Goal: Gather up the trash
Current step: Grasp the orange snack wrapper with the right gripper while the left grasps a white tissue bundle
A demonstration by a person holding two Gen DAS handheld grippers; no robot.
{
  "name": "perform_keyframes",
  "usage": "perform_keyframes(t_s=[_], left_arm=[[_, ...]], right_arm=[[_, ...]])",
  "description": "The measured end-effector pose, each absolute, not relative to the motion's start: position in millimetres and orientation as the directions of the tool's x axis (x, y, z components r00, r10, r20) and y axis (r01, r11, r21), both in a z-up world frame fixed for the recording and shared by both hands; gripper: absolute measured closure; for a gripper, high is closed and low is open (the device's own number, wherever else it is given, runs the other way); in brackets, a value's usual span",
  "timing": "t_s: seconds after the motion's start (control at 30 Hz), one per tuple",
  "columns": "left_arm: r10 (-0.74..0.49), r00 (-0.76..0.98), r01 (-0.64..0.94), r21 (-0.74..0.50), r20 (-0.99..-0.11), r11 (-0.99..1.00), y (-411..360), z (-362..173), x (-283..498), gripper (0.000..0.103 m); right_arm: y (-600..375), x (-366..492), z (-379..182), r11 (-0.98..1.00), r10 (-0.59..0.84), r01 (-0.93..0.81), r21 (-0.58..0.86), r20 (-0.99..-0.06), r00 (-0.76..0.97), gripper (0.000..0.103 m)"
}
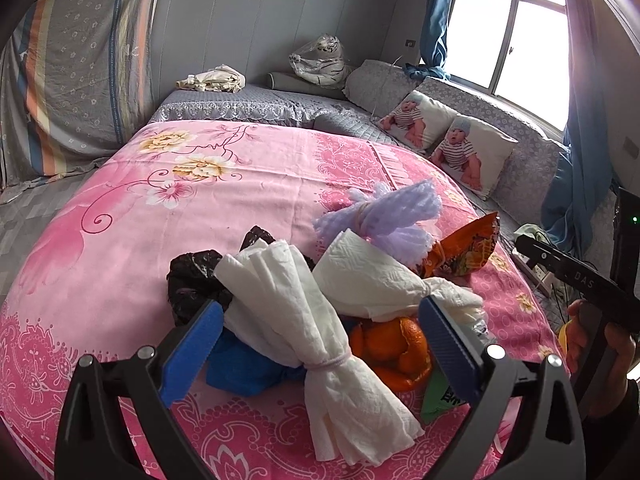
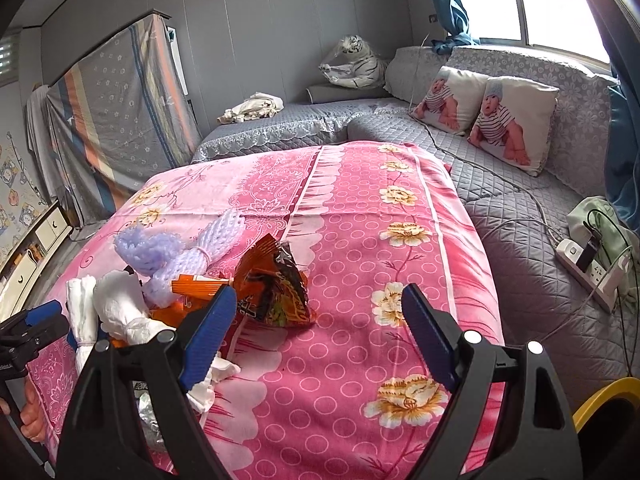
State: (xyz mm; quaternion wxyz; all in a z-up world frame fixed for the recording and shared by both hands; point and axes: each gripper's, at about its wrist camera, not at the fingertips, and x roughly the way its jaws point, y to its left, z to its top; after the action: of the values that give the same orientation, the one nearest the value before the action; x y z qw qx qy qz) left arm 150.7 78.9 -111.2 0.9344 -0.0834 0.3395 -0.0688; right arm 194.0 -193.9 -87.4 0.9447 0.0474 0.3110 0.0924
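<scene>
A heap of trash lies on the pink flowered bedcover [image 1: 120,208]. My left gripper [image 1: 320,316] is open, its jaws on either side of a tied white tissue bundle [image 1: 304,320], with orange peel [image 1: 396,344] and blue scrap [image 1: 244,368] under it. A second tissue [image 1: 372,276], purple foam net [image 1: 384,216], black bag [image 1: 192,280], green wrapper [image 1: 440,400] and orange snack wrapper [image 1: 468,248] lie around. My right gripper [image 2: 320,312] is open and empty, just right of the orange snack wrapper [image 2: 276,288], with the foam net [image 2: 180,248] and tissues [image 2: 120,304] to its left.
A yellow-rimmed bin [image 2: 604,404] shows at the lower right. A grey quilted couch [image 2: 520,216] holds two baby-print pillows [image 2: 512,124], a power strip [image 2: 588,268] with cables, a plush tiger [image 2: 356,64] and crumpled cloth [image 2: 252,110]. A covered frame [image 2: 120,112] leans left.
</scene>
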Motion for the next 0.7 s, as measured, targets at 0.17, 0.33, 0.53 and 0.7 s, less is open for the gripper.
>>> perform_keyframes(t_s=[0.17, 0.33, 0.53, 0.7], left_arm=[[-0.178, 0.749, 0.058, -0.205, -0.638, 0.977, 80.1, -115.5, 156.9, 0.008], [-0.177, 0.741, 0.058, -0.2, -0.647, 0.978, 79.8, -117.5, 160.0, 0.01], [-0.185, 0.728, 0.056, -0.211, -0.66, 0.976, 81.0, -122.3, 162.7, 0.015], [-0.189, 0.708, 0.048, -0.221, -0.68, 0.974, 82.0, -129.0, 168.6, 0.017]], right_arm=[[-187.1, 209.1, -90.4, 0.975, 0.22, -0.165, 0.146, -0.6, 0.77, 0.022], [-182.4, 231.1, -95.5, 0.964, 0.267, -0.198, 0.18, -0.635, 0.725, 0.022], [-175.3, 246.9, -103.9, 0.965, 0.262, -0.191, 0.18, -0.661, 0.703, 0.022], [-171.7, 257.0, -110.6, 0.967, 0.253, -0.185, 0.173, -0.674, 0.694, 0.022]])
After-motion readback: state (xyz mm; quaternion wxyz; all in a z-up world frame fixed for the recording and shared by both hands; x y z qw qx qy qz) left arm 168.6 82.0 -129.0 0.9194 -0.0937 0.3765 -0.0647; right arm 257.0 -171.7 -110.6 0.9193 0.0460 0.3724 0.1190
